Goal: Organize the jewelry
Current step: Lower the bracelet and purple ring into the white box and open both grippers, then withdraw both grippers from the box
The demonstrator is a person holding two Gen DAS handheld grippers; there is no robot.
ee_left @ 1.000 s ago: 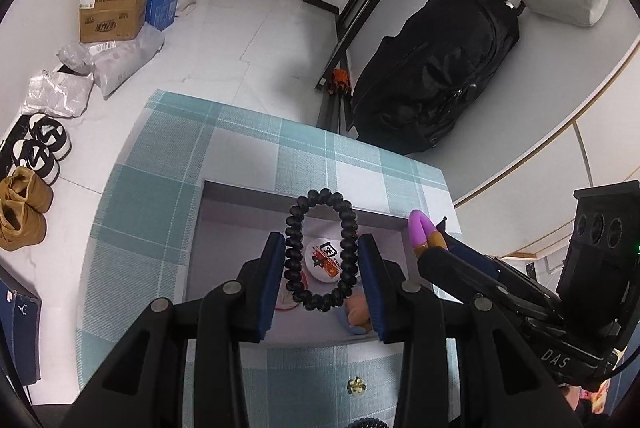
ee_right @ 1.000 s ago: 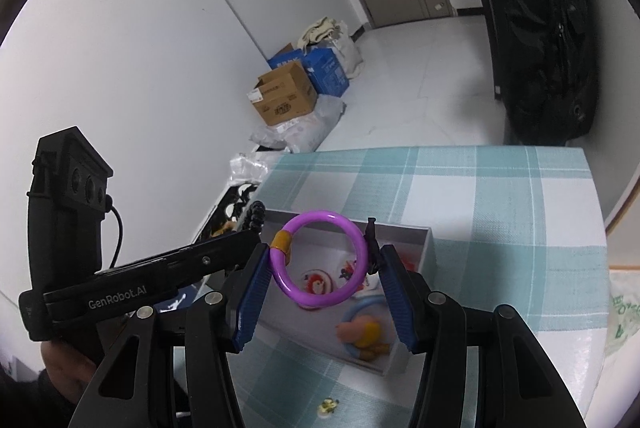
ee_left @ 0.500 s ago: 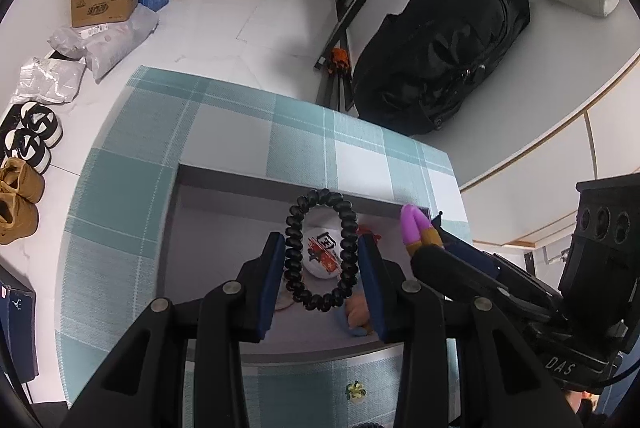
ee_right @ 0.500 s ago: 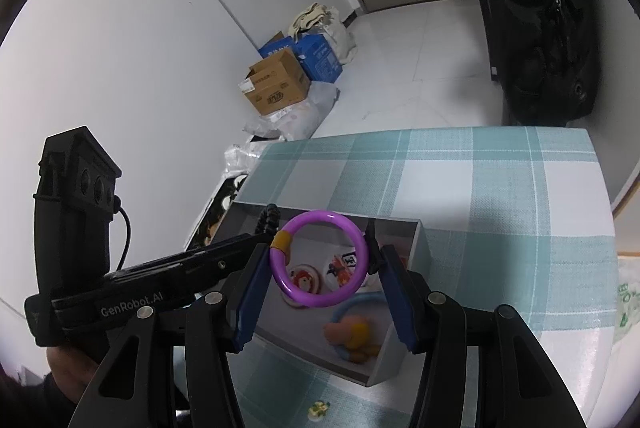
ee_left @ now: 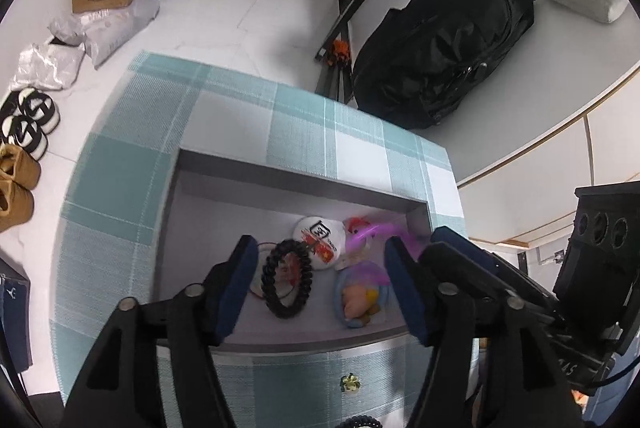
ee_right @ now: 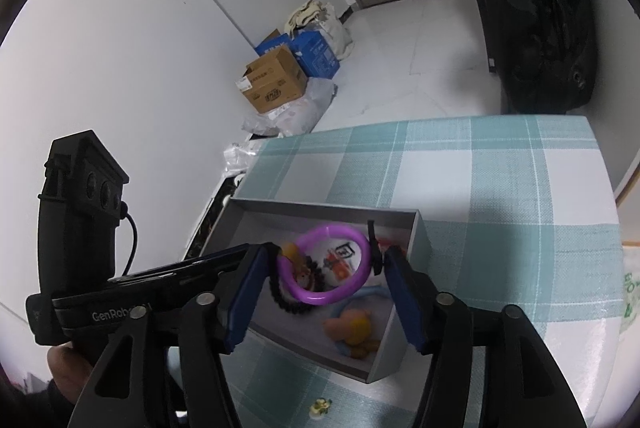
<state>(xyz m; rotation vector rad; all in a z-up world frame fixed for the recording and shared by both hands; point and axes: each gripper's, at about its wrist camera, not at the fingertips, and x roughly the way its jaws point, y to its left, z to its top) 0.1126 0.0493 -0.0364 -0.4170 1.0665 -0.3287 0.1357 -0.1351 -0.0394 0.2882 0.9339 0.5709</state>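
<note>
Both rings drop from my opening grippers, left gripper [ee_left: 320,284] and right gripper [ee_right: 322,292]. Black coiled plastic bracelet [ee_left: 286,280] and purple plastic ring [ee_right: 326,264] fall free into the grey cardboard box [ee_left: 288,176]. Next I fetch the small flower charm [ee_left: 351,383] off the bench.

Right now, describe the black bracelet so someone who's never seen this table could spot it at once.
Find the grey box on the teal plaid tablecloth. Inside it, left of the round white badge, lies the black bracelet, in front of the left hand-held gripper, whose jaws are opening. It is the box's only black piece, a ring of knobbly coils, unlike the smooth purple ring.
</note>
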